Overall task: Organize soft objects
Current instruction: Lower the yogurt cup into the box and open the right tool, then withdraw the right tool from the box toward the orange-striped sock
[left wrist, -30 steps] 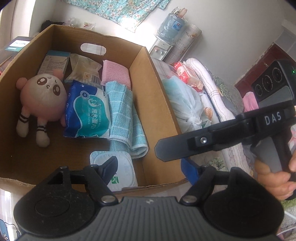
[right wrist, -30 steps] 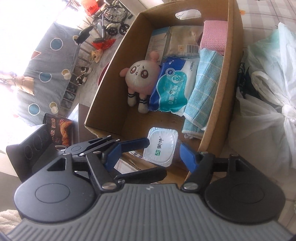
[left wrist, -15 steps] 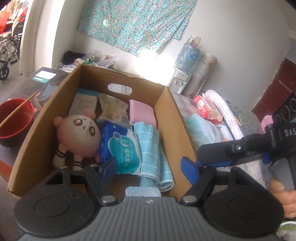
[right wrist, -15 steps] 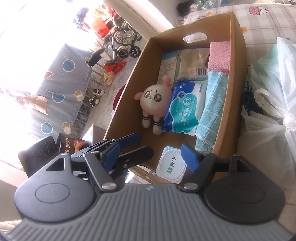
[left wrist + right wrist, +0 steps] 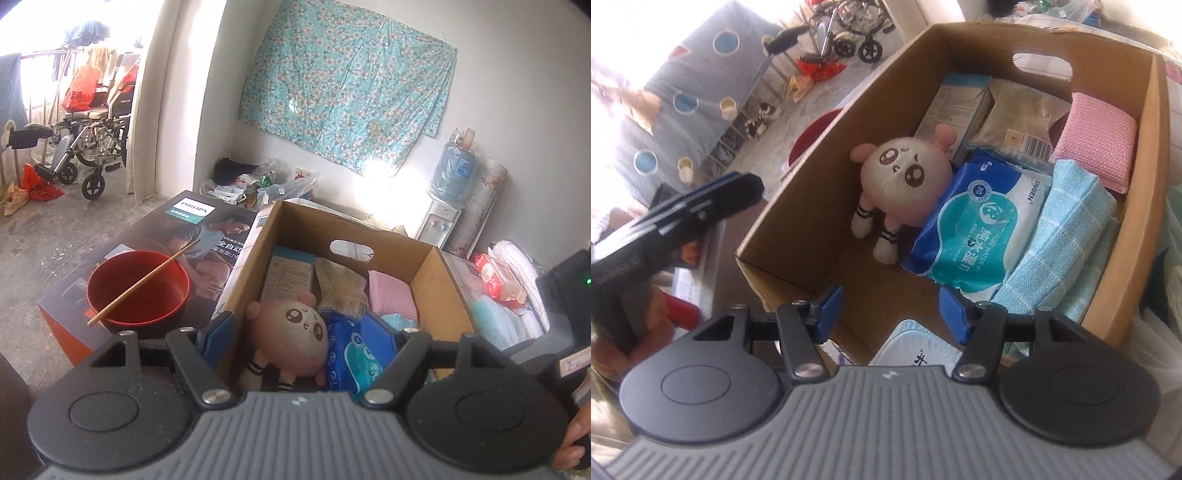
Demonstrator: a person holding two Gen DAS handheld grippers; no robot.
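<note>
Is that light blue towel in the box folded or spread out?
Folded. The towel lies as a narrow layered strip along the box wall, beside the wipes pack, doubled edges showing.

red bowl (image 5: 138, 286) with a stick (image 5: 144, 282) across it on a philips box (image 5: 159, 236), wheelchair (image 5: 94, 147) beyond

Large box (image 5: 155, 251): "PHILIPS" on a white label, Chinese lettering "全自动" beside it
Wet-wipes pack (image 5: 982, 225): "PURE WATER", "30" in a circle, "JOMSEN" uncertain
Right gripper body (image 5: 565, 295): green light, no text
</note>
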